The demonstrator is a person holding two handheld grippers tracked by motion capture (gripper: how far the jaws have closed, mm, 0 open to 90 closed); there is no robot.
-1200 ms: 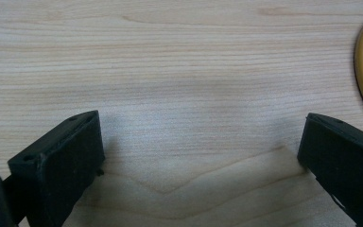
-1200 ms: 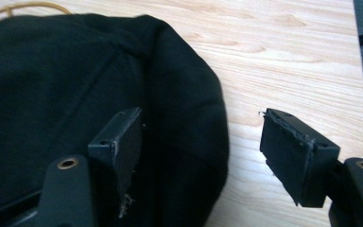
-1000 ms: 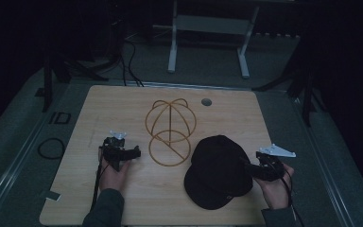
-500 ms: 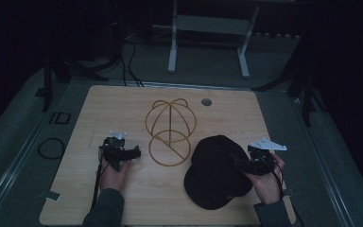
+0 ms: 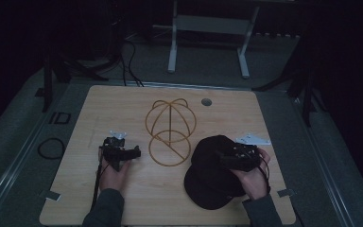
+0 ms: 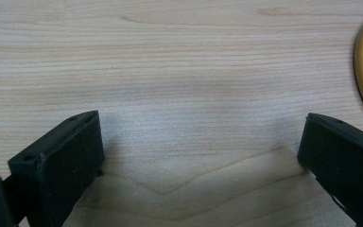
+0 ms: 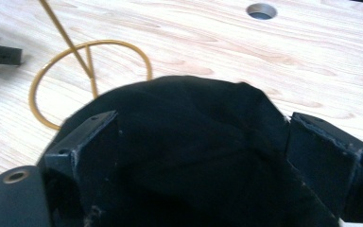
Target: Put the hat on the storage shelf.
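The black fabric cap (image 5: pixel 212 172) lies crown-up on the right front part of the pale wooden worktop (image 5: pixel 123 208), its left edge just beside the base ring of the golden wire cap stand (image 5: pixel 170 130), which stands near the middle. The right tool (image 5: pixel 224 160) sits over the cap's crown; its jaws have just been opening and now stand spread, with the dome (image 7: pixel 189 142) between them but not pinched. The left tool (image 5: pixel 134 152) rests to the left of the stand, also spread, with only bare wood between its jaws. A round hole (image 5: pixel 206 101) sits behind the stand. The step in hand looks like the approach for a grasp on the cap. Next, the right tool likely needs to close on a fold of the crown so the cap can be lifted toward the stand.
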